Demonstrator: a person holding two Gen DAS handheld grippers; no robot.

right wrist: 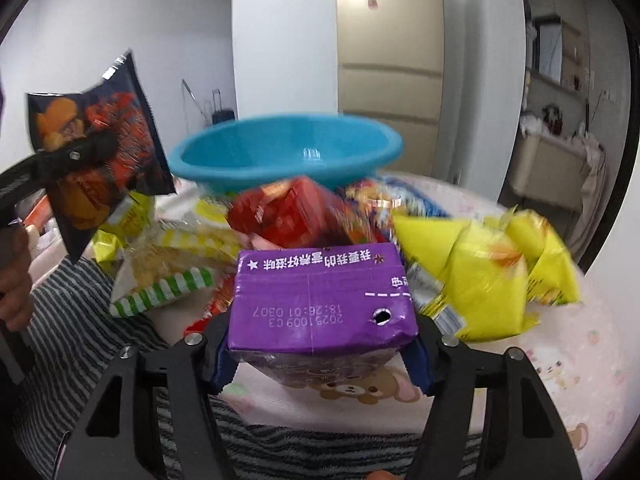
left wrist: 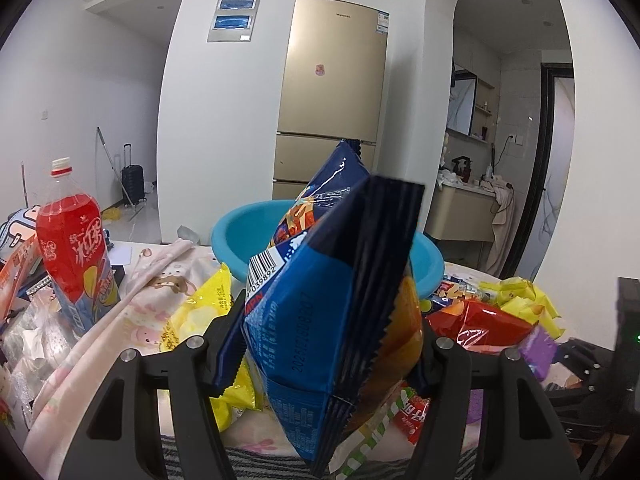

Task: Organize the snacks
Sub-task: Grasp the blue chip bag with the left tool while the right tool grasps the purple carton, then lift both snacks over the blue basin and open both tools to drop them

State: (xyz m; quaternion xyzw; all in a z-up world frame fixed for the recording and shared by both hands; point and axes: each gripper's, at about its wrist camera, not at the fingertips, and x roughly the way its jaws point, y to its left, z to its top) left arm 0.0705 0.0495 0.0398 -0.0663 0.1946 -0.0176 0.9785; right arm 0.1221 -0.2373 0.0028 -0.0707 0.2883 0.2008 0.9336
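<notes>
2 grippers loaded, left gripper (left wrist: 320, 344) clamping blue snack bag (left wrist: 320, 320), right gripper (right wrist: 322, 354) clamping purple carton (right wrist: 324, 304)

Your right gripper (right wrist: 322, 354) clamps a purple carton (right wrist: 320, 304) between its blue pads. Beyond it lies a heap of snacks, yellow packets (right wrist: 488, 280) on the right, with a blue basin (right wrist: 286, 152) at the far side. Far left, your left gripper (right wrist: 80, 152) holds up a dark snack bag (right wrist: 104, 152).

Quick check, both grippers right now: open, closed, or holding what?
Left gripper: closed on the dark blue snack bag, lifted.
Right gripper: closed on the purple carton.
</notes>
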